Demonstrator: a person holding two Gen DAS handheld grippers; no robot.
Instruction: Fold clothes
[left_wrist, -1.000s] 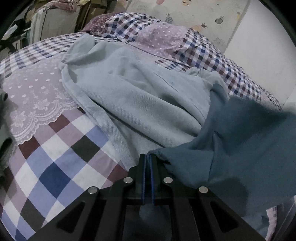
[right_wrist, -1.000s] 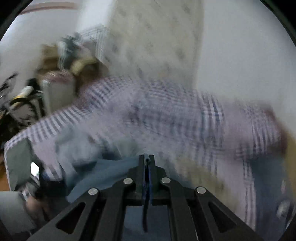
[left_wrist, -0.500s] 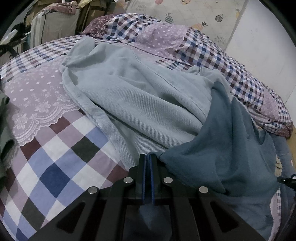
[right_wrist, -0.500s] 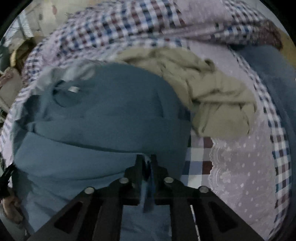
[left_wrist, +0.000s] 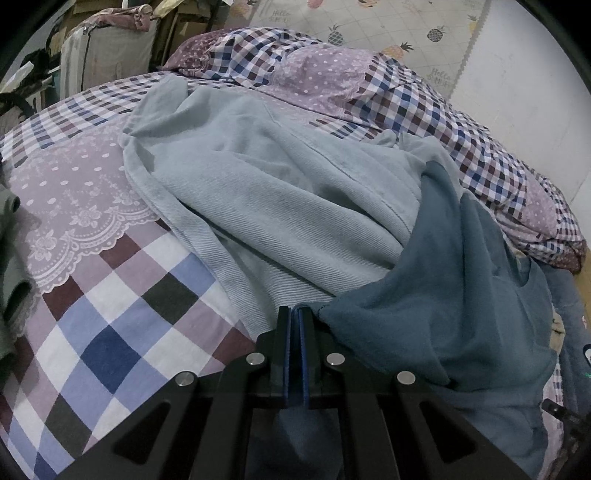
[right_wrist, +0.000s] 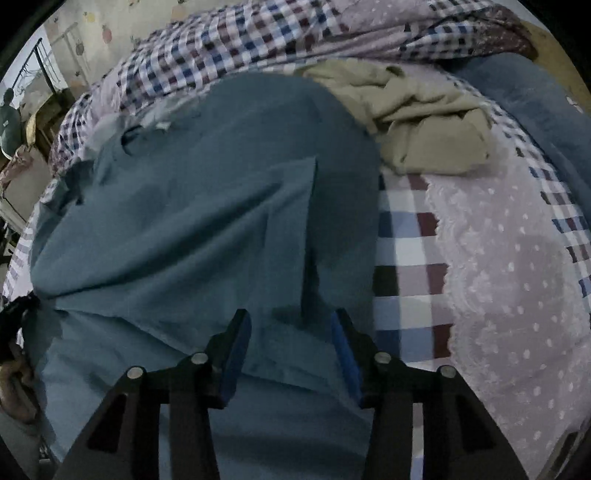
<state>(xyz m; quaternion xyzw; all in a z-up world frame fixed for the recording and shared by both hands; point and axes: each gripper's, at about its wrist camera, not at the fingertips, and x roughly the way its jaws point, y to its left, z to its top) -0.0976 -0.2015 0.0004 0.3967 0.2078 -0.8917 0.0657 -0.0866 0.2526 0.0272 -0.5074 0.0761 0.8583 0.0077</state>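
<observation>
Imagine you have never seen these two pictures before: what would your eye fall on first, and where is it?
Most striking is the dark teal garment spread across the bed, filling the middle of the right wrist view under the open right gripper. In the left wrist view the left gripper is shut on that garment's edge, with a pale blue garment rumpled behind it. A crumpled beige garment lies on the checked bedcover to the right.

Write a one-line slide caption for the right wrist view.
Right gripper open above a dark teal garment spread on the checked bedspread, with a crumpled beige garment beyond.
</observation>
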